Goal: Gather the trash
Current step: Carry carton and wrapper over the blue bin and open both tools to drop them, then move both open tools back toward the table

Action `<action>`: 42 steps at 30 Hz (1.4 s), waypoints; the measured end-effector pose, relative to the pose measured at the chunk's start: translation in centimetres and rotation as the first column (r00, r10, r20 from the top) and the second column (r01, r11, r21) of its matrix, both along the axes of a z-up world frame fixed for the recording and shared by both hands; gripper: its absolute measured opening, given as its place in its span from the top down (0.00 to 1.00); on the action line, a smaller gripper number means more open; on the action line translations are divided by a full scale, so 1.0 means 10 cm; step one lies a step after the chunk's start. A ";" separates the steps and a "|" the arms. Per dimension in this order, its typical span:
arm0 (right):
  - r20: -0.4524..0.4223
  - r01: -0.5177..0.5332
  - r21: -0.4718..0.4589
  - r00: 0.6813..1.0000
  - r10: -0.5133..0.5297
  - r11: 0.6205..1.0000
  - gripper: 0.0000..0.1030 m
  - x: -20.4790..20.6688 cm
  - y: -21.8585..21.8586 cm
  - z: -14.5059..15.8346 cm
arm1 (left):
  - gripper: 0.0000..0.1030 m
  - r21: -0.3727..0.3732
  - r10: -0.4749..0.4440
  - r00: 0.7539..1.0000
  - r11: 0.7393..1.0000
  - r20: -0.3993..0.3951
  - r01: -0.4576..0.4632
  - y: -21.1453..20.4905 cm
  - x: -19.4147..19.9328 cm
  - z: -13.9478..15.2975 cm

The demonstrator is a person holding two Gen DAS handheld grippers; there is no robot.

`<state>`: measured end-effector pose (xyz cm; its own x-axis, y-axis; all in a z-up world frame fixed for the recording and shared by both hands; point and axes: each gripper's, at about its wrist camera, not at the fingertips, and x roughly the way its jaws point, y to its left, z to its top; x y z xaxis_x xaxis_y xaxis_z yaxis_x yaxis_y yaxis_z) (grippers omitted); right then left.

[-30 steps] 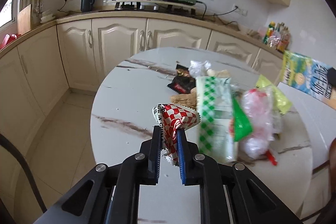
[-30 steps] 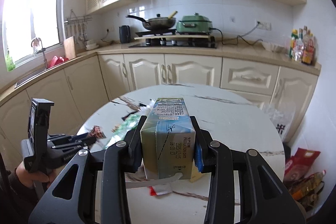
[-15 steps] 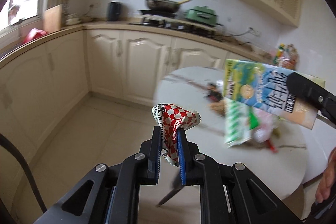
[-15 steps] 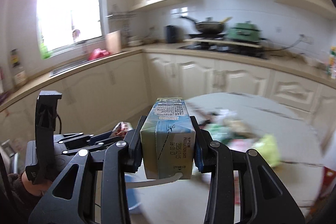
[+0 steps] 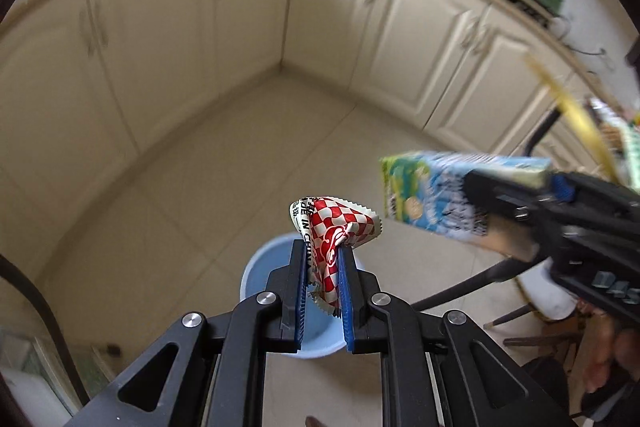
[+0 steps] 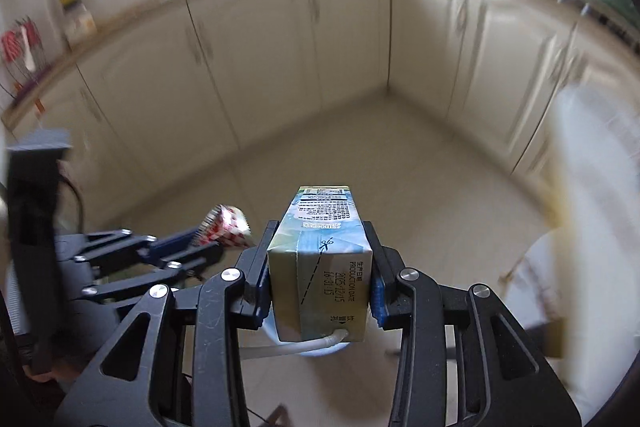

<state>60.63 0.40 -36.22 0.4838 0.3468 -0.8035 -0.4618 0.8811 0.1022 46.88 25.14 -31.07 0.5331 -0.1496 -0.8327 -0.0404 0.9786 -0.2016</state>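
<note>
Left claw point(image 5: 323, 267): blue pads pinch a crumpled red-and-white checkered wrapper point(image 5: 334, 227), held in the air directly above a light blue bin point(image 5: 256, 275) standing on the tiled floor point(image 5: 224, 163).

Right claw point(image 6: 320, 283): clamped on a milk carton point(image 6: 320, 259), gripped by its two side faces, production-date panel facing the camera. A white straw point(image 6: 296, 345) hangs from the carton's lower end. Blue bin rim just visible beneath the carton in the right wrist view.

Left wrist view: carton sits right of the wrapper, near it, not touching.

Cream cabinets point(image 5: 192, 27) line the floor's far edges. Background blurred.
</note>
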 end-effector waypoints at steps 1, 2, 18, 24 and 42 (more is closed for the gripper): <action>-0.056 -0.003 -0.006 0.998 0.002 1.000 0.65 0.14 0.07 -0.25 | 0.90 -0.009 0.002 1.000 1.000 -0.023 -0.002 0.03 0.02 -0.11; -0.100 -0.007 -0.007 0.995 0.006 1.000 0.65 0.23 0.10 -0.44 | 0.90 -0.011 0.006 0.998 1.000 -0.058 -0.007 0.05 0.05 -0.23; -0.247 0.092 -0.090 0.962 -0.112 0.992 0.26 0.70 0.07 -1.51 | 0.75 -0.015 -0.045 0.965 0.999 -0.258 0.043 0.07 0.81 -1.08; -0.195 0.136 -0.110 0.968 -0.155 0.985 0.26 0.60 -0.13 -1.23 | 0.48 0.017 -0.006 0.969 1.000 -0.247 0.011 0.16 0.91 -0.95; 0.284 0.131 0.071 0.948 -0.146 0.989 0.08 -0.68 -0.34 1.04 | 0.23 0.094 0.221 0.905 0.958 0.363 -0.272 -0.07 -0.15 1.83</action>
